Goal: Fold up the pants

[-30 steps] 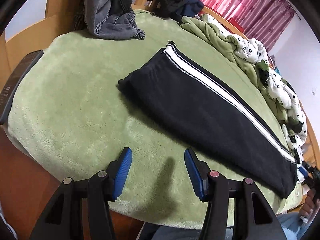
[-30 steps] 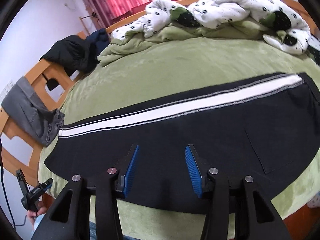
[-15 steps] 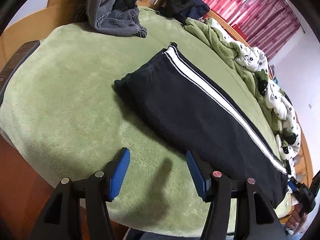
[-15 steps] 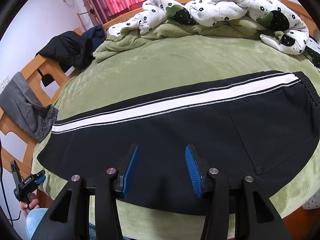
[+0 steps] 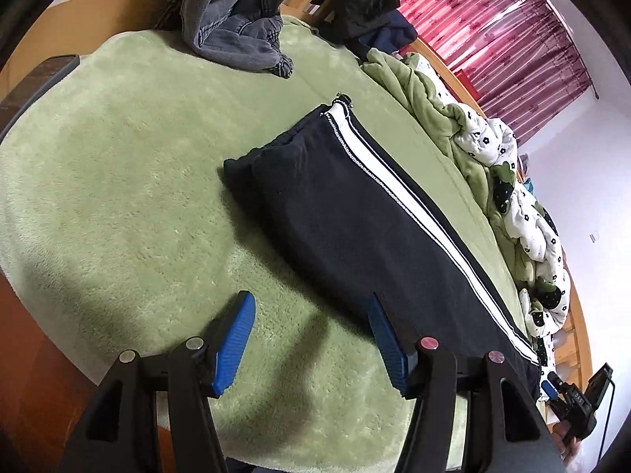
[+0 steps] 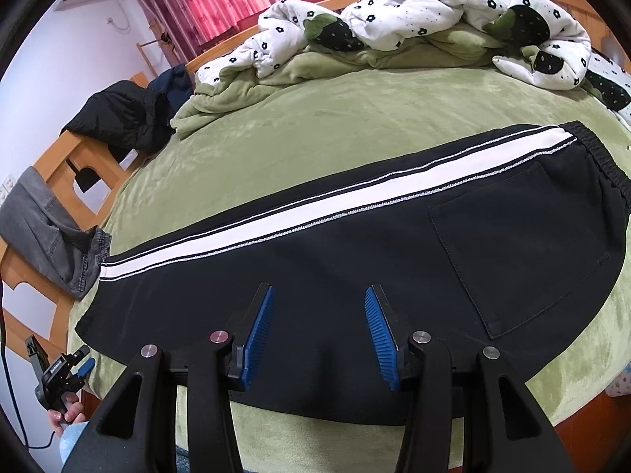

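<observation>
The pants [image 6: 355, 260] lie flat along the near side of the green blanket [image 5: 118, 181], folded lengthwise with the white stripe on top; their near hem is hidden behind the right gripper [image 6: 319, 327], and in the left wrist view the waistband end is cut off behind the left gripper's [image 5: 311, 339] right finger. A bare hand [image 6: 65, 414] shows only partly at 8 o'clock in the right wrist view, holding the left gripper's handle. The left gripper tilts down over bare blanket, the pants at its 1 o'clock, its 2 blue pads apart with nothing between them. The right gripper slants down above the pants' middle, its pads apart and gripping nothing. At 12 o'clock a flowered quilt [image 6: 414, 12] is bunched; gray jeans [image 5: 236, 27] hang over the wooden bed frame [image 6: 79, 157].
</observation>
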A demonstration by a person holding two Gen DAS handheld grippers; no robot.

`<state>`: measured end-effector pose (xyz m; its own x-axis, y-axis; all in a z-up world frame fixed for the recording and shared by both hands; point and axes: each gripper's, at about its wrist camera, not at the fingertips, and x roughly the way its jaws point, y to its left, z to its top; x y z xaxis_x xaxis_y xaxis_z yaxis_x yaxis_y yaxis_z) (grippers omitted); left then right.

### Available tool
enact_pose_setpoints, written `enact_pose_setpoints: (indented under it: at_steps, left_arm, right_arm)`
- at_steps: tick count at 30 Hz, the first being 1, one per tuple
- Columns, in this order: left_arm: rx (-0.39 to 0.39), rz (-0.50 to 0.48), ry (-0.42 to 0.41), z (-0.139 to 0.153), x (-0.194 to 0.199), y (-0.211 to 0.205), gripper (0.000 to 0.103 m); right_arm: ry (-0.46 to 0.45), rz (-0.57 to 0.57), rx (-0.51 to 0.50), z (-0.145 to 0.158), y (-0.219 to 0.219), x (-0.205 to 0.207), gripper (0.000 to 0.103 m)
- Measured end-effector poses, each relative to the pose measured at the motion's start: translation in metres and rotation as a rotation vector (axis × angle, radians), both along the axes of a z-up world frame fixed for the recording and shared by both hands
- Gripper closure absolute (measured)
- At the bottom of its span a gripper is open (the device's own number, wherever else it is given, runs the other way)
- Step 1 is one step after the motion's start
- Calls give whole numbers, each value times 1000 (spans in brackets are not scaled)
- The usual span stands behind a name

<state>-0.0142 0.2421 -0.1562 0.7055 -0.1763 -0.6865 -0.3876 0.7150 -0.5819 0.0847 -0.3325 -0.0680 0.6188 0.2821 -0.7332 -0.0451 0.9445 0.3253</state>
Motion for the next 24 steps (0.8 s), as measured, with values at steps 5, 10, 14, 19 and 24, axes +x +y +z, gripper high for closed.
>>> enact_pose_setpoints:
  at_steps: [5, 10, 14, 19, 24]
  left_arm:
    - [-33, 14, -26, -1, 0, 6, 46]
    - [-28, 20, -62, 1, 1, 6, 46]
    - [-37, 34, -44, -7, 7, 9, 46]
    - [-27, 55, -46, -8, 15, 16, 46]
    - [-76, 67, -104, -10, 4, 26, 46]
  right_arm:
    - [2, 15, -28, -1, 4, 1, 56]
    - [-3, 21, -35, -1, 3, 2, 56]
    - [0, 18, -37, -2, 4, 3, 56]
    - [6, 14, -42, -3, 7, 3, 56]
    - [11, 16, -50, -3, 12, 5, 56]
